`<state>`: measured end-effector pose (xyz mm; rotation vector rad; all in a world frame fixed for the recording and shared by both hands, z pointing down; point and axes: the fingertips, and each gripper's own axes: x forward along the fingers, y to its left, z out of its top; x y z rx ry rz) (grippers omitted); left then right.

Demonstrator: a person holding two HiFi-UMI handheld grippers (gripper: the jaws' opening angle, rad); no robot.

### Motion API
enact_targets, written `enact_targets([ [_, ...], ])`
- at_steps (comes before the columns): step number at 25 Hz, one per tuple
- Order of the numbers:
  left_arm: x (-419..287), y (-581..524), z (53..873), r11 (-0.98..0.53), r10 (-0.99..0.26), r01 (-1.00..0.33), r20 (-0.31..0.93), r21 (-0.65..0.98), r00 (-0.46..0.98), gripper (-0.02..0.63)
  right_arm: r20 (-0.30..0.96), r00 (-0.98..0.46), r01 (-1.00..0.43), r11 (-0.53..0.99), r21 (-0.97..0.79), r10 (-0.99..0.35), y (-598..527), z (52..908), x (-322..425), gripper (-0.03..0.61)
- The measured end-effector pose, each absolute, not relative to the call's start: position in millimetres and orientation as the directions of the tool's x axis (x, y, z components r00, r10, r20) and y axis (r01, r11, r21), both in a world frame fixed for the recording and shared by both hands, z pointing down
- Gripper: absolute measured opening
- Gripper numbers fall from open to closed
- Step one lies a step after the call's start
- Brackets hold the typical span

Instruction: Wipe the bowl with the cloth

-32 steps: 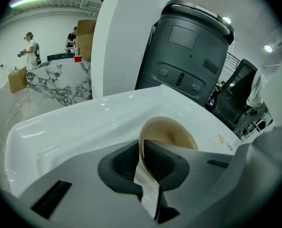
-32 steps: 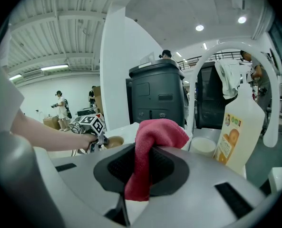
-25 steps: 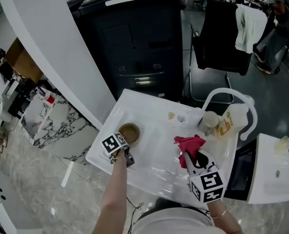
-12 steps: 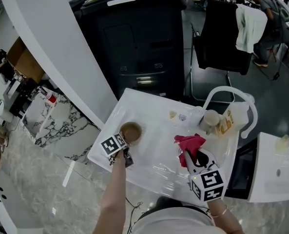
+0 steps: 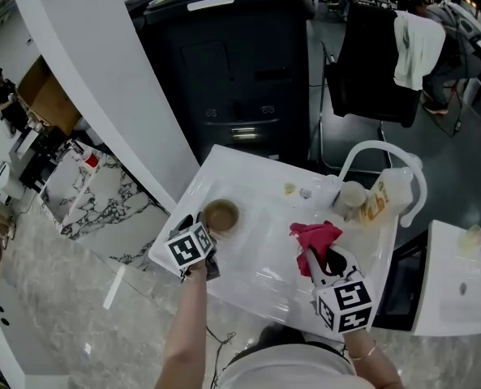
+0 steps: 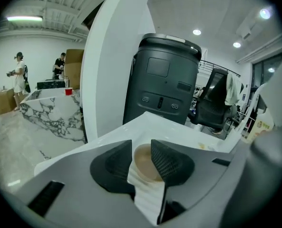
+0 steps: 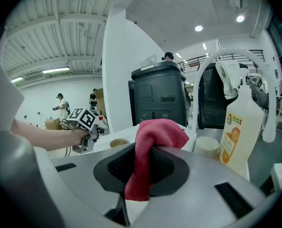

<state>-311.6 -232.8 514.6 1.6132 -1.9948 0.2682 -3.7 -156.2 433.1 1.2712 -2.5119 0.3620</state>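
Note:
A small brown bowl [image 5: 221, 215] stands on the white tray-like surface [image 5: 260, 278] at its left. My left gripper [image 5: 199, 230] sits just short of the bowl, toward me. Its jaws stand open and apart from the rim. In the left gripper view the bowl [image 6: 145, 164] shows in the gap of that gripper [image 6: 141, 146]. My right gripper [image 5: 316, 258] is shut on a red cloth [image 5: 315, 237] near the surface's middle right. In the right gripper view the cloth [image 7: 156, 132] drapes over that gripper [image 7: 145, 161], and the bowl [image 7: 118, 142] lies far left.
An orange-labelled bottle [image 5: 382, 199] and a white cup [image 5: 350, 198] stand at the back right under a curved white tube [image 5: 378, 150]. A dark bin [image 5: 232, 71] and a black chair [image 5: 370, 63] stand behind. Marble floor lies left.
My left gripper has opened off the bowl's rim and drawn back a little toward me. The bowl stays where it was. My right gripper with the cloth has not moved.

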Motion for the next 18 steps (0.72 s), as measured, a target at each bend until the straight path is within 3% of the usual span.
enact_targets([
  [18,-251.4,-159.4,422.7,0.039,-0.948,-0.988,0.317,0.149,0.010,0.044,0.341,-0.551,-0.825,0.559,-0.083,-0.762,-140.5,418.2,-2.2,0.067],
])
